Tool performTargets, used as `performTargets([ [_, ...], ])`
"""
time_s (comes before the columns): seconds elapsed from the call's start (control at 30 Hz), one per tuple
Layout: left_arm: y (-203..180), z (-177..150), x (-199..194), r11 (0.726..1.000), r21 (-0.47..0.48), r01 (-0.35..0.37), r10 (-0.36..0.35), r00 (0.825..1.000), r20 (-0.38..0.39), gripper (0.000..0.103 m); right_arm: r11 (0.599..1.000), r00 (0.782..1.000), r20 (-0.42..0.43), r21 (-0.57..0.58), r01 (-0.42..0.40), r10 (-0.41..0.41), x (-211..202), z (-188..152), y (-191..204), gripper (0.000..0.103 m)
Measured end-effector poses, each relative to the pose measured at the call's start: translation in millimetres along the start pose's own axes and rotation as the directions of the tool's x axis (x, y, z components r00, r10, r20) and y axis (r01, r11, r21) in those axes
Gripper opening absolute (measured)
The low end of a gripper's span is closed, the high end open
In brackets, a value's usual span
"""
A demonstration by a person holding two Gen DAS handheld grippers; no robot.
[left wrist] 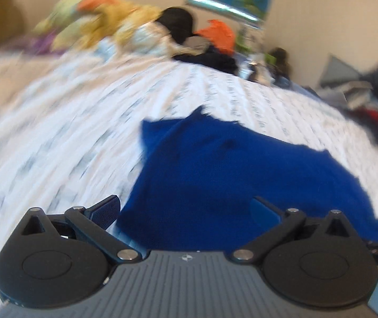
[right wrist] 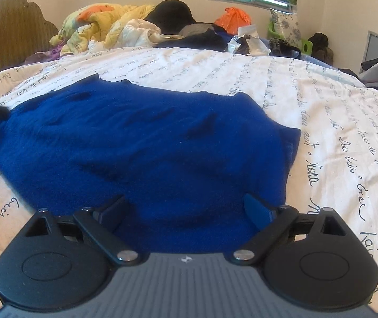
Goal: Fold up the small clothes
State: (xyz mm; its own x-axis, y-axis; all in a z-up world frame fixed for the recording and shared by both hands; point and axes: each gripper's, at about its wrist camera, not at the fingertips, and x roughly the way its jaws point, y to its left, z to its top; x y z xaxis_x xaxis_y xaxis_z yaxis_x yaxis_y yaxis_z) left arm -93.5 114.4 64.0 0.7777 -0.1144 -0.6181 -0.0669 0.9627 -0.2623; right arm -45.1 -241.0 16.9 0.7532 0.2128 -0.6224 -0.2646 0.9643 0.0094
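Right wrist view shows my right gripper [right wrist: 186, 209] with fingers spread wide over the near edge of the blue garment [right wrist: 141, 145], gripping nothing. It lies spread flat on the bed [right wrist: 334, 137], on a white cover printed with script. From the blurred left wrist view, my left gripper [left wrist: 186, 209] is spread too, at the garment's [left wrist: 228, 175] left edge. Heaped bedding [right wrist: 101, 23] sits beyond.

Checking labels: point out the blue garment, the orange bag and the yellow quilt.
blue garment [right wrist: 146, 143], right wrist view, middle of cloth
orange bag [right wrist: 232, 20], right wrist view, its front
yellow quilt [right wrist: 101, 23], right wrist view, crumpled top
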Motion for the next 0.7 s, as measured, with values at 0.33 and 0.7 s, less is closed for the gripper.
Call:
performTargets([
  [0.33, 50, -4, 7, 0.862, -0.483, 0.156, -0.209, 0.976, -0.058, 0.099, 1.000, 1.000, 0.009, 0.007, -0.001, 0.001, -6, -5, 1, 0.098],
  [0.7, 29, 4, 28, 0.912, -0.410, -0.014, -0.022, 0.996, -0.083, 0.023, 1.000, 1.000, 0.008, 0.006, -0.001, 0.001, -7, -5, 1, 0.098],
])
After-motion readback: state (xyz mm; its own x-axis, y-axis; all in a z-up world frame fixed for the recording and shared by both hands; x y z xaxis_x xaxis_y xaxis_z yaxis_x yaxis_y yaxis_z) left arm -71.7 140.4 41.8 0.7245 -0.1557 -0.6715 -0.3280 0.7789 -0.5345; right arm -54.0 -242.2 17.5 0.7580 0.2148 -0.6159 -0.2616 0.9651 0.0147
